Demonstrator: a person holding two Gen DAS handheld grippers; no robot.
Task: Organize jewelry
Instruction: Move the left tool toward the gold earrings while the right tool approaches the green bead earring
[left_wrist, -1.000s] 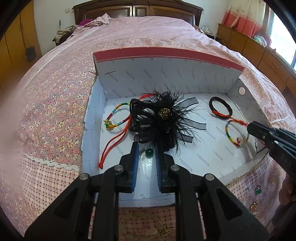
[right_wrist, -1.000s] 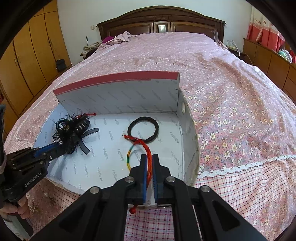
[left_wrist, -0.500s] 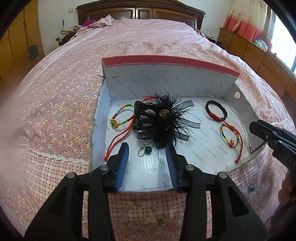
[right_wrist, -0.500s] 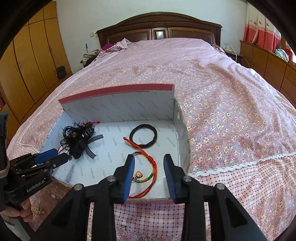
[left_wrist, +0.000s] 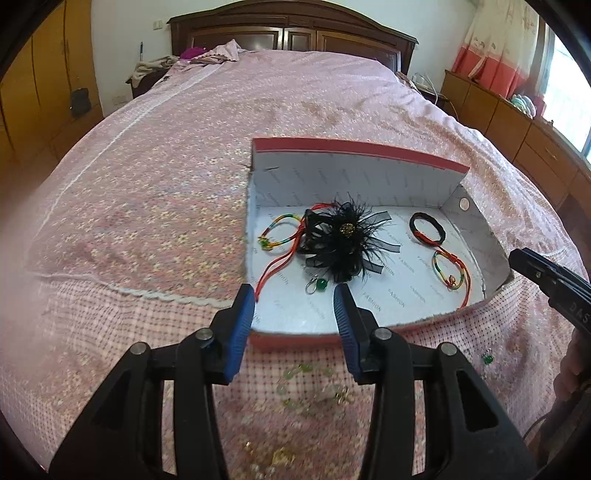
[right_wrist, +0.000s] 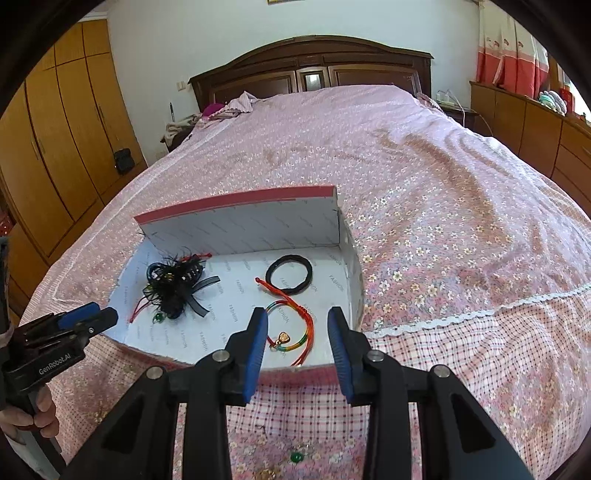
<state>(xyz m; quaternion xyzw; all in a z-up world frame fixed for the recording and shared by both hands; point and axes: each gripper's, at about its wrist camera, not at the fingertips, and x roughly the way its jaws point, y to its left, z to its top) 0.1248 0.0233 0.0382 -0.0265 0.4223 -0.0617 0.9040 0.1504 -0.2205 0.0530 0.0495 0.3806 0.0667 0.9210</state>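
A shallow box (left_wrist: 369, 326) (right_wrist: 236, 195) with a white inside sits on the bed. In it lie a black feather hair clip (left_wrist: 345, 236) (right_wrist: 173, 282), a green bead earring (left_wrist: 320, 284) (right_wrist: 159, 316), a rainbow cord bracelet (left_wrist: 275, 232) at the left, a black hair tie (left_wrist: 428, 227) (right_wrist: 289, 273) and a rainbow bracelet with a gold charm (left_wrist: 448, 267) (right_wrist: 291, 330). My left gripper (left_wrist: 294, 312) is open and empty above the box's near edge. My right gripper (right_wrist: 296, 332) is open and empty above the box's near right corner.
Loose jewelry lies on the checked bedspread in front of the box: a green bead (left_wrist: 487, 359) (right_wrist: 295, 457) and blurred gold and pale green pieces (left_wrist: 310, 384). Wooden wardrobes (right_wrist: 48, 155) stand at the left, low cabinets (right_wrist: 535, 129) at the right, the headboard (right_wrist: 310, 74) far back.
Both grippers opened and drew back from the box. The green earring left the left gripper and the charm bracelet left the right gripper; both now lie in the box.
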